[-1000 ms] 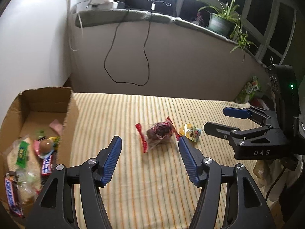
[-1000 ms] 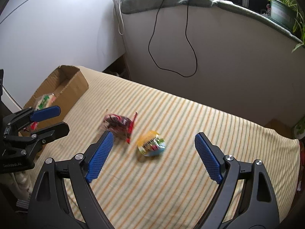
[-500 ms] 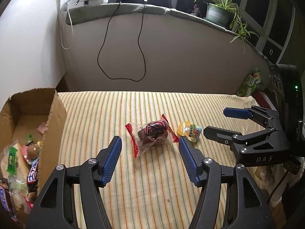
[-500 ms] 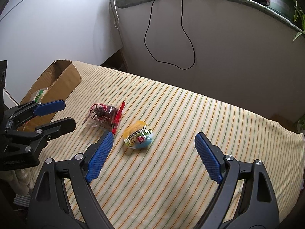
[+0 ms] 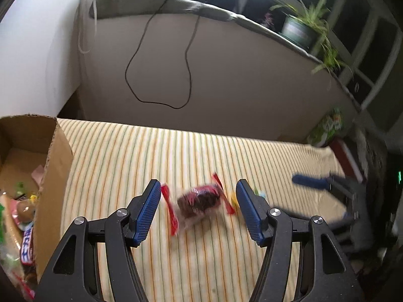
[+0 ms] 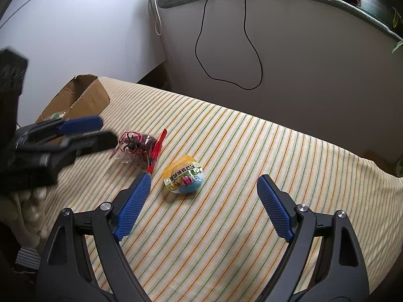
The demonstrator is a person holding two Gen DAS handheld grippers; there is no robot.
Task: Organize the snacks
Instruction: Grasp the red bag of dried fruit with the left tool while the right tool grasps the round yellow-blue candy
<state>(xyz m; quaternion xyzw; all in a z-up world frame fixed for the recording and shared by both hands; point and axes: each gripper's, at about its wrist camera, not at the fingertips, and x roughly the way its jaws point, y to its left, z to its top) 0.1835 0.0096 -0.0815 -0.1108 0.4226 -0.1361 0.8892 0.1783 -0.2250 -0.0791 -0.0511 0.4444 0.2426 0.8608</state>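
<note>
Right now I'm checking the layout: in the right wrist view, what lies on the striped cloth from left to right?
Brown cardboard box → clear red-edged snack packet → yellow-and-blue egg-shaped snack.

Striped cloth (image 6: 252,176) is mostly bare; wide free room right of and in front of the egg-shaped snack (image 6: 183,177) and toward the back wall (image 6: 302,63). Two obstacles sit mid-surface: red-ended clear candy packet (image 5: 199,202) and the egg, near each other but apart. Left gripper (image 5: 199,211) straddles the packet, pads clear of it on both sides. Right gripper (image 6: 204,202), jaws closing, has the egg between its pads, untouched. Cardboard box (image 5: 54,166) wall blocks the left edge; open from above, inside crowded with snacks. Grippers are close, tight gap between them over the packet. Black cable (image 6: 226,50) hangs on the wall, well above the surface.
</note>
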